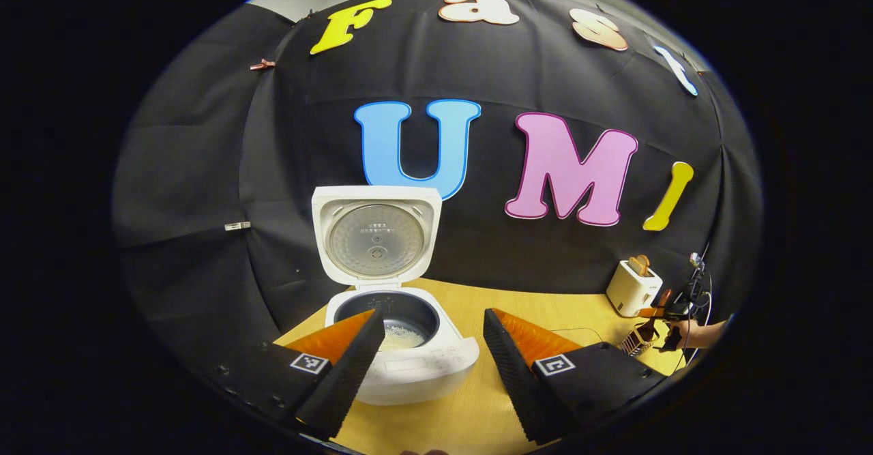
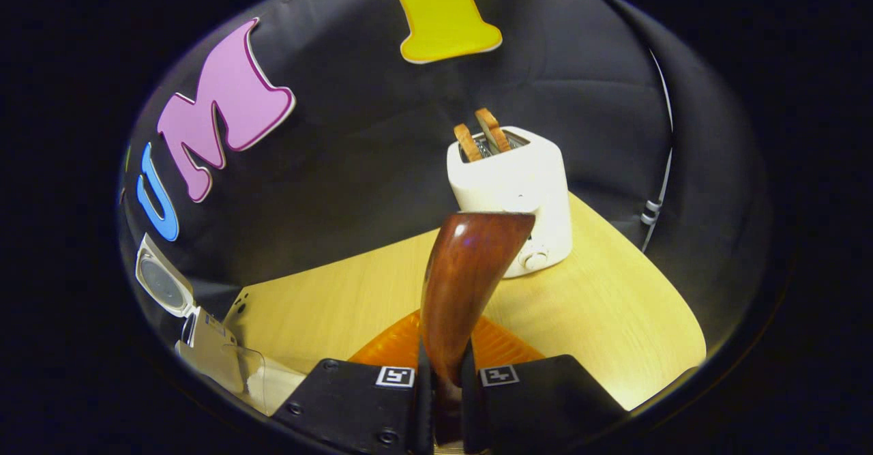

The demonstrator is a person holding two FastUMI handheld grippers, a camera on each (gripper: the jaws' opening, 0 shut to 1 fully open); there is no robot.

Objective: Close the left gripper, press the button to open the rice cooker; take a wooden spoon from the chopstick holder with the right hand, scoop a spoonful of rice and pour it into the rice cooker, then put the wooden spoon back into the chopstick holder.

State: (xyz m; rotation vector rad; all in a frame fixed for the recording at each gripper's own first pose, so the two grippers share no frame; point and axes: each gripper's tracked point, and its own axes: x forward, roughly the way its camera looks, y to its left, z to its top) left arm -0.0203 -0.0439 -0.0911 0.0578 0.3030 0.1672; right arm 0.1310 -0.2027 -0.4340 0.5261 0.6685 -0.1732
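Right gripper [image 2: 443,373]: fingers pressed narrow on both sides of the wooden spoon [image 2: 464,284], whose handle rises between them toward the toaster [image 2: 515,196].
Left gripper [image 1: 430,366]: fingers spread wide, nothing between them, hovering just before the rice cooker [image 1: 409,353].
Rice cooker: lid [image 1: 376,235] upright and open; white rice [image 1: 404,336] lies in the dark inner pot. In the right gripper view it stands at the far left edge.
Chopstick holder [image 1: 640,340]: far right of the table [image 1: 545,312] in the left gripper view, beside a hand [image 1: 702,334] and near the toaster.
Toaster: white, two slices of toast [image 2: 483,134] standing in its slots.
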